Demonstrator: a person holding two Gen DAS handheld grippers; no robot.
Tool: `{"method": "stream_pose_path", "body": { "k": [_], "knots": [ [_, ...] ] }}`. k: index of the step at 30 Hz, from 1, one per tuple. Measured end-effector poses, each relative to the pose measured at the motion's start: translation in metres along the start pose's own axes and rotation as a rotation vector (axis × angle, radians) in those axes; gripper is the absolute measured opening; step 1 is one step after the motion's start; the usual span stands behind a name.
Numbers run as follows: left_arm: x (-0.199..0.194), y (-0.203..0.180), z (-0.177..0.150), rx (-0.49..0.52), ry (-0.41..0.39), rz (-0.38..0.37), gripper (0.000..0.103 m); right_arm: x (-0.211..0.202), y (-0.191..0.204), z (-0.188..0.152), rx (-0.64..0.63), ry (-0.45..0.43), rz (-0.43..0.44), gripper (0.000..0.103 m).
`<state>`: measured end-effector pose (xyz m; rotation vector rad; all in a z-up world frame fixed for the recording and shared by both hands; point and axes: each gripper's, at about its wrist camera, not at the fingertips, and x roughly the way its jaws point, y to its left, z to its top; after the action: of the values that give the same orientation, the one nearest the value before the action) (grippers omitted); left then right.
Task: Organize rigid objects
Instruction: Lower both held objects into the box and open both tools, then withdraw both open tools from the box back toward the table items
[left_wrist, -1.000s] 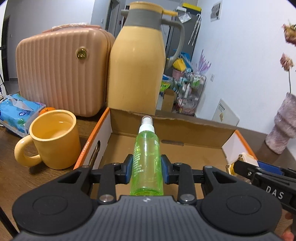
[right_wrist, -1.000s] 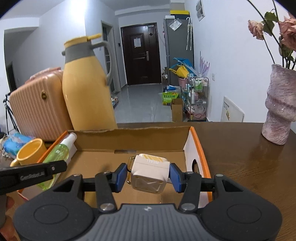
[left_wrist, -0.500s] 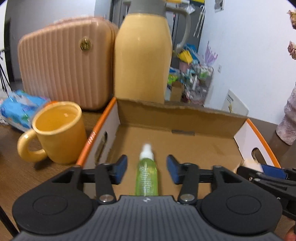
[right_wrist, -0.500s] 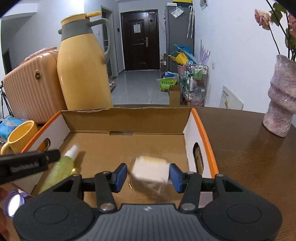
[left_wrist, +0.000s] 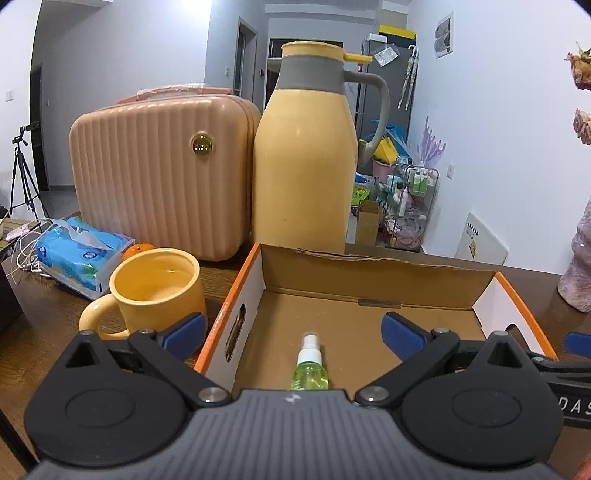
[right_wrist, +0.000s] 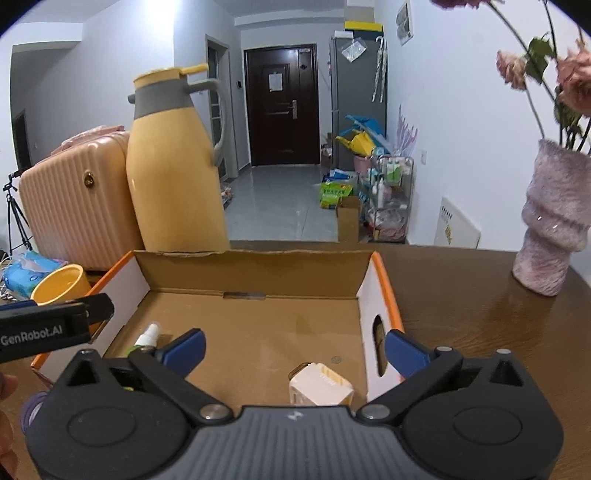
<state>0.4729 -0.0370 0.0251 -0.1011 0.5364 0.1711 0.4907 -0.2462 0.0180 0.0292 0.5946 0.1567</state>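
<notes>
An open cardboard box (left_wrist: 369, 269) with orange rims sits on the wooden table; it also shows in the right wrist view (right_wrist: 255, 269). A green spray bottle (left_wrist: 309, 365) lies on the box floor, below my left gripper (left_wrist: 293, 334), which is open and empty. The bottle also shows in the right wrist view (right_wrist: 146, 338). A small white and yellow box (right_wrist: 319, 386) lies on the carton floor near its right wall, below my right gripper (right_wrist: 295, 349), which is open and empty.
A yellow mug (left_wrist: 157, 288) stands left of the box. A tall yellow thermos jug (left_wrist: 304, 158) and a pink ribbed case (left_wrist: 159, 177) stand behind it. A blue tissue pack (left_wrist: 83, 254) lies far left. A pink vase (right_wrist: 554, 229) with flowers stands right.
Both grippers opened wide and let go. The green bottle and the white box dropped onto the carton floor. Both grippers rose and drew back.
</notes>
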Motion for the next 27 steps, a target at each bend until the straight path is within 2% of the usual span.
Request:
{"method": "stream_pose_path", "body": {
  "k": [11,27],
  "knots": [
    [-0.032,0.017,-0.006,0.009,-0.053,-0.001,0.103,-0.04,0.003,-0.008,0.002,-0.088,-0.006,0.103],
    [-0.099,0.049,-0.032,0.021,-0.093,-0.015,0.103,-0.111,0.017,-0.042,-0.014,-0.165,-0.022,0.103]
  ]
}}
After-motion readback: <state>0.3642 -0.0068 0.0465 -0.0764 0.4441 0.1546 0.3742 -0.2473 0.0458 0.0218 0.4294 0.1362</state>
